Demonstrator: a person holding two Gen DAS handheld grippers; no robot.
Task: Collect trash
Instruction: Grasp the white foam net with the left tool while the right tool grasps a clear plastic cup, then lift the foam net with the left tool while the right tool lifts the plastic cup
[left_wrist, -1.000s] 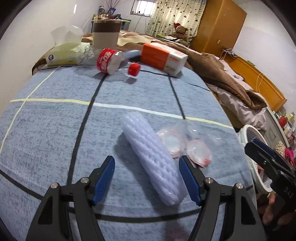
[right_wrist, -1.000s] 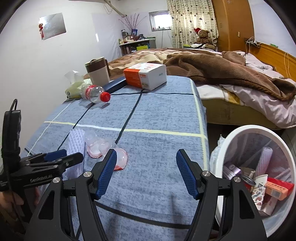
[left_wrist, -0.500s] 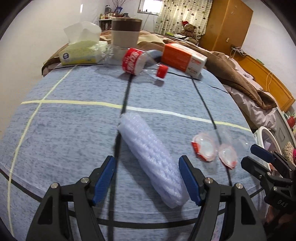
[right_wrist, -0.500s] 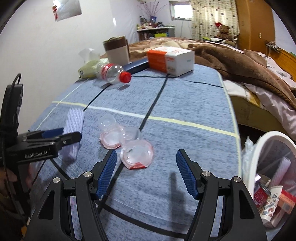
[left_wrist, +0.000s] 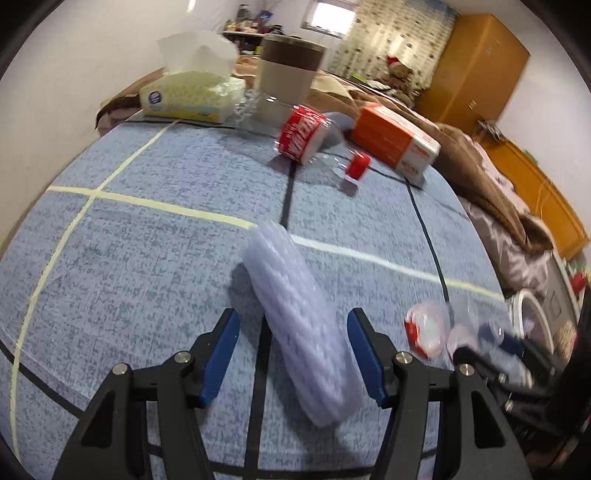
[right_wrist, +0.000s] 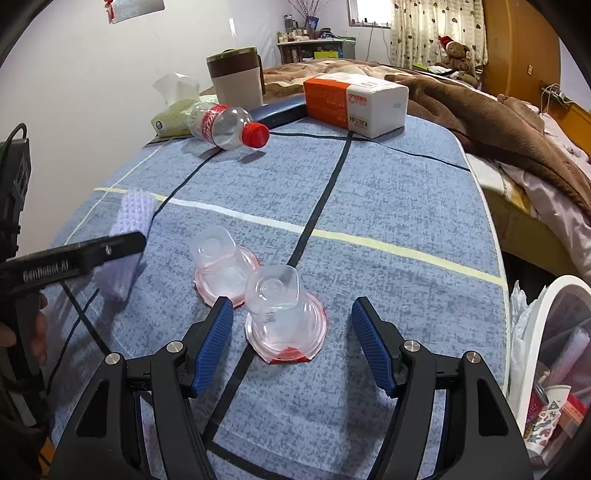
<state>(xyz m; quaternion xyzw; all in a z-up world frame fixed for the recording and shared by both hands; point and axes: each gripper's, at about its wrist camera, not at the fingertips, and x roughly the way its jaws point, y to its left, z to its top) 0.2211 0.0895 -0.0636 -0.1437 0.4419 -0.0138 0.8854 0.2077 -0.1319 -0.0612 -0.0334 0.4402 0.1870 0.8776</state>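
Between the left tongs (left_wrist: 293, 352), foam sleeve (left_wrist: 301, 325) lies lengthwise, far end tilted left; jaws closing, untouching. Right tongs (right_wrist: 291, 343) open, now straddling jelly cup (right_wrist: 282, 306).

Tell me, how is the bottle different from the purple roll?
The bottle is clear with a red cap and label; the purple roll is bumpy and pale all over. The bottle lies far off, near the tissue box; the roll lies between the left tool tips. Both lie flat.

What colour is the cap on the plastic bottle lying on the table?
Red. The clear plastic bottle's cap shows best in the right wrist view.
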